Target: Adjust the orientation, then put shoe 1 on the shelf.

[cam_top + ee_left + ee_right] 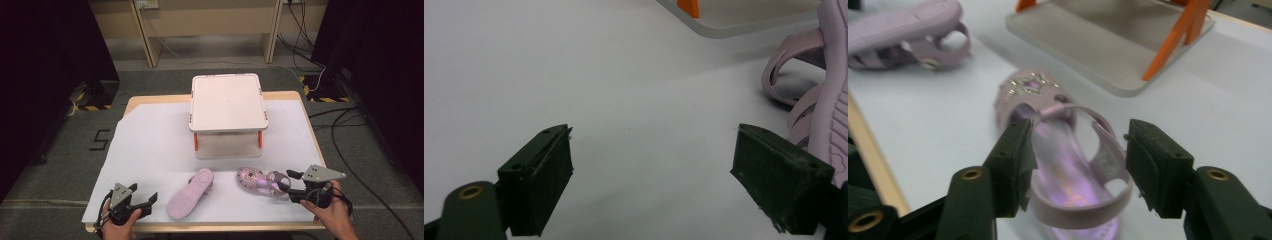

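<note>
The right tongs (1078,165) are straddling the upright sandal's (1068,165) heel, jaws apart, while the left tongs (651,175) are gaping over bare worktop (574,65)

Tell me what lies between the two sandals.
Only bare white table cover separates the overturned sandal from the upright sandal, as the high view shows.

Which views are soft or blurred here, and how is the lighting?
High view: even light, dark sides, both sandals sharp. Right gripper view: the upright sandal between the open right claw is blurred, as is the rack. Left gripper view: the left claw is sharp, the overturned sandal slightly soft.
</note>
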The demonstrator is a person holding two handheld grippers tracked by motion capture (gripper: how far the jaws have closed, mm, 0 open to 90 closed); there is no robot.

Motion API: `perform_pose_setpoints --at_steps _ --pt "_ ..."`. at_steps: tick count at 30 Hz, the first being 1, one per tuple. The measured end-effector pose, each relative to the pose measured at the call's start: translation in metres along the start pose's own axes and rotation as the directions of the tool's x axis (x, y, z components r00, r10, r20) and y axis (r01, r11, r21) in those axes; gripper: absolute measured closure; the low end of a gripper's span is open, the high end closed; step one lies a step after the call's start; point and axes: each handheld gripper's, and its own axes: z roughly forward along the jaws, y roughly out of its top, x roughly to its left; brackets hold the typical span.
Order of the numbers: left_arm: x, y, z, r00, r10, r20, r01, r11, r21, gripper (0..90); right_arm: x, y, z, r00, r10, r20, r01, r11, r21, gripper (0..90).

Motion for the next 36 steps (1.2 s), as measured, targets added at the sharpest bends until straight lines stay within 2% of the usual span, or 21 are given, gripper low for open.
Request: perform_pose_setpoints --at_steps 3,6,7,8,9,10,12,16,17,18,19,20,21,22,23,26,27,28,30,32,36 --pt "0.0 0.0 0.0 1.0 0.002 0.002 -0.002 1.0 -0.003 15.6 -0.004 -0.001 0.008 0.9996 -0.026 0.01 0.026 1.0 0.017 42.5" --pt "0.0 0.0 0.0 1.0 0.004 0.001 -0.004 1.0 -0.001 15.6 -0.006 0.0 0.018 0.997 -0.075 0.017 0.074 0.996 0.044 40.8" --pt "0.0 0.0 0.0 1.0 0.004 0.001 -0.004 1.0 -0.001 15.6 -0.006 0.0 0.018 0.997 -0.075 0.017 0.074 0.996 0.044 40.8" --pt "-0.001 -0.001 -0.001 1.0 0.005 0.003 -0.005 1.0 0.008 15.6 -0.007 0.002 0.024 0.995 -0.1 0.01 0.099 0.994 0.055 38.9" --pt "-0.001 -0.001 -0.001 1.0 0.005 0.003 -0.005 1.0 0.008 15.6 -0.007 0.002 0.024 0.995 -0.1 0.01 0.099 0.994 0.055 38.9" --pt "-0.001 -0.001 -0.001 1.0 0.005 0.003 -0.005 1.0 0.003 15.6 -0.006 0.005 0.029 0.9912 -0.132 0.0 0.132 0.99 0.05 39.0" --pt "-0.001 -0.002 -0.001 1.0 0.004 0.0 -0.004 1.0 0.003 15.6 -0.005 0.006 0.029 0.9898 -0.142 -0.006 0.143 0.988 0.057 39.0" --pt "0.0 -0.001 0.0 1.0 -0.001 -0.002 0.001 1.0 0.005 15.6 0.004 0.013 0.029 0.9816 -0.189 -0.029 0.19 0.981 0.046 39.0" --pt "0.0 -0.001 0.0 1.0 -0.001 -0.002 0.001 1.0 0.005 15.6 0.004 0.013 0.029 0.9816 -0.189 -0.029 0.19 0.981 0.046 39.0" --pt "-0.001 0.0 0.0 1.0 0.005 -0.001 -0.005 0.9999 0.01 15.6 0.008 0.015 0.029 0.9796 -0.194 -0.051 0.197 0.979 0.046 38.9" --pt "-0.001 0.0 0.0 1.0 0.005 -0.001 -0.005 0.9999 0.01 15.6 0.008 0.015 0.029 0.9796 -0.194 -0.051 0.197 0.979 0.046 38.9" --pt "-0.001 0.0 0.0 1.0 0.008 -0.002 -0.008 0.9999 0.012 15.6 0.012 0.016 0.031 0.9778 -0.195 -0.075 0.199 0.979 0.036 38.1" --pt "-0.001 0.0 0.0 1.0 0.008 -0.002 -0.008 0.9999 0.012 15.6 0.012 0.016 0.031 0.9778 -0.195 -0.075 0.199 0.979 0.036 38.1" --pt "-0.001 -0.001 0.0 1.0 0.006 -0.002 -0.006 0.9999 0.011 15.5 0.017 0.017 0.032 0.9751 -0.201 -0.094 0.205 0.978 0.041 37.7" --pt "-0.001 -0.001 0.0 1.0 0.006 -0.002 -0.006 0.9999 0.011 15.6 0.017 0.017 0.032 0.9751 -0.201 -0.094 0.205 0.978 0.041 37.7" --pt "-0.001 -0.001 -0.003 1.0 0.006 -0.001 -0.006 1.0 0.002 15.6 0.03 0.017 0.036 0.9603 -0.258 -0.106 0.267 0.961 0.078 38.8" --pt "-0.001 -0.001 -0.003 1.0 0.006 -0.001 -0.006 1.0 0.002 15.6 0.03 0.017 0.036 0.9603 -0.258 -0.106 0.267 0.961 0.078 38.8" --pt "-0.001 -0.001 -0.003 1.0 0.005 -0.001 -0.005 1.0 -0.003 15.6 0.036 0.016 0.037 0.9533 -0.282 -0.109 0.291 0.954 0.078 41.9" --pt "-0.001 -0.001 -0.003 1.0 0.007 -0.001 -0.007 1.0 -0.007 15.6 0.039 0.016 0.038 0.9537 -0.281 -0.106 0.29 0.953 0.082 42.6" --pt "0.0 -0.001 -0.003 1.0 0.005 0.0 -0.005 1.0 -0.007 15.6 0.044 0.015 0.041 0.9467 -0.313 -0.077 0.319 0.943 0.09 44.4" --pt "-0.001 0.0 -0.003 0.9999 0.01 -0.001 -0.01 0.9999 -0.004 15.6 0.046 0.014 0.044 0.9484 -0.312 -0.055 0.316 0.944 0.094 45.8"
